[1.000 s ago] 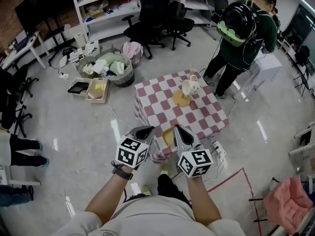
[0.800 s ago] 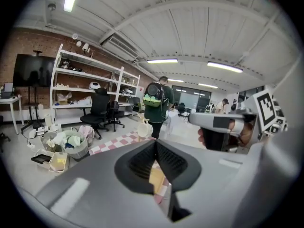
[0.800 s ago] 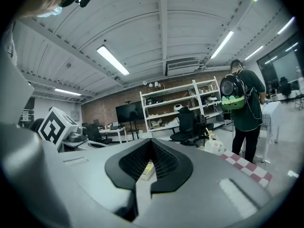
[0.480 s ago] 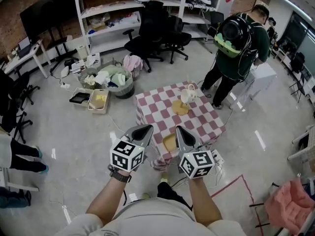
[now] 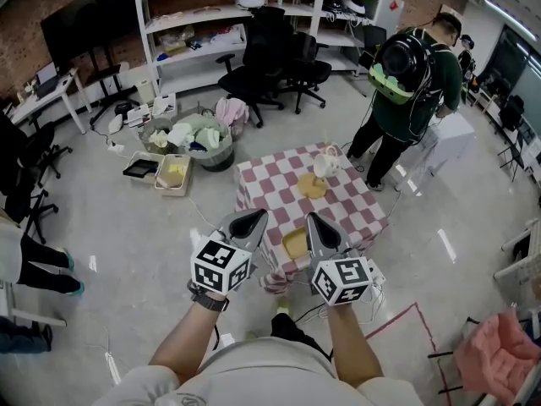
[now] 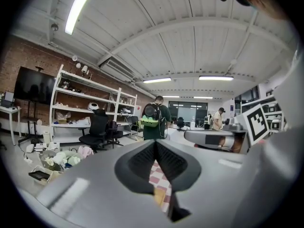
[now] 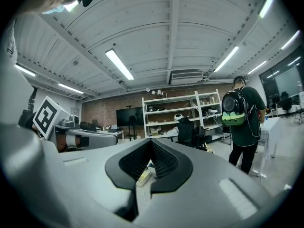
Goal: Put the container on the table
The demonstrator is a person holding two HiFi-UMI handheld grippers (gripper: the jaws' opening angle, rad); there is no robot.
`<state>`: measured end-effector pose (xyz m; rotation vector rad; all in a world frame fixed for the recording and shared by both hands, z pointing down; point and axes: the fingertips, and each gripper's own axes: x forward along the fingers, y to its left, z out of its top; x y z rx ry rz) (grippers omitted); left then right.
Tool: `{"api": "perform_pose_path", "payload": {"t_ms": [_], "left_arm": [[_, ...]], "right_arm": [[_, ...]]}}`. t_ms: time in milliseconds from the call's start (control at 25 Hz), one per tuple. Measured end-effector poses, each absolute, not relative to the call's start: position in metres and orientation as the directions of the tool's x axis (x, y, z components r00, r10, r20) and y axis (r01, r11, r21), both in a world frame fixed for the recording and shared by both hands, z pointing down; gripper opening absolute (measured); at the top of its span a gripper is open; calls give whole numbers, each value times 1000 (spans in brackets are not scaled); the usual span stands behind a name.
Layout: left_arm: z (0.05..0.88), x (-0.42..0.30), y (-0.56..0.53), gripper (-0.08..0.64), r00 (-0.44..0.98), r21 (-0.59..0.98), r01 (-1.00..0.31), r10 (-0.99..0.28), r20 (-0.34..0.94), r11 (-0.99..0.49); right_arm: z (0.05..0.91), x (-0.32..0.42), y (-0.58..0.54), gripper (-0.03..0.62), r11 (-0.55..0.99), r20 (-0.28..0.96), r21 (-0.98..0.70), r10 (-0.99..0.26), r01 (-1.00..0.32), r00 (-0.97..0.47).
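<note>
- The container (image 5: 296,244), flat and yellowish, lies on the table (image 5: 275,180) at the table's near edge, on the red-and-white checked cloth.
- The left gripper (image 5: 251,219) is held in the air just short of the table's near edge, to the left of the container. In the left gripper view its jaws meet at the tips with nothing between them (image 6: 155,143); a bit of the checked cloth and the yellow container shows through the gap below the tips.
- The right gripper (image 5: 315,224) is held beside it at the same edge of the table, just right of the container. Its jaws are also pressed together and hold nothing (image 7: 151,142).
- Neither gripper touches the container.
- Further in on the table a white jug (image 5: 324,166) stands on a round yellow mat (image 5: 310,186), towards the table's far right side.
- Past the table's far right corner a person (image 5: 412,79) with a black backpack stands with their back turned.
- On the floor to the table's far left sit a basket of laundry (image 5: 196,135) and a shallow box (image 5: 173,174).
- Behind the table, black office chairs (image 5: 264,51) stand before a white shelf unit (image 5: 221,19).
</note>
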<state>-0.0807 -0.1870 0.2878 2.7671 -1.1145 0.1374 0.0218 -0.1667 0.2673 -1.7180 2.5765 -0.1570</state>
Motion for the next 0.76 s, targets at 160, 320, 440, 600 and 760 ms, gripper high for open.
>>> {"api": "perform_pose_path", "payload": {"t_ms": [160,320,440,600,760], "left_arm": [[286,-81,-184,6,718,108,-695,-682,137,-710],[288,-82,-184,6,719,108,-695,-682,135,-711],[288,-81,-184,6,720,109,-694,-681,134,-712],[289,-79,-184,6,721,107,-692,-680,130,-714],[288,-78,-184,6,722,103,-692,-681,125,-715]], "right_arm": [[266,21,-164,9,381,20,-105,-923,-918,-385],[268,19,-164,9,382,19,-104,-923,-918,-385],[268,20,-165,9,381,22,-103,-922,-919,-385],[270,21,-165,9,379,21,-101,-924,-920,-383],[271,23,-166,9,377,19,-99,-924,-921,-381]]}}
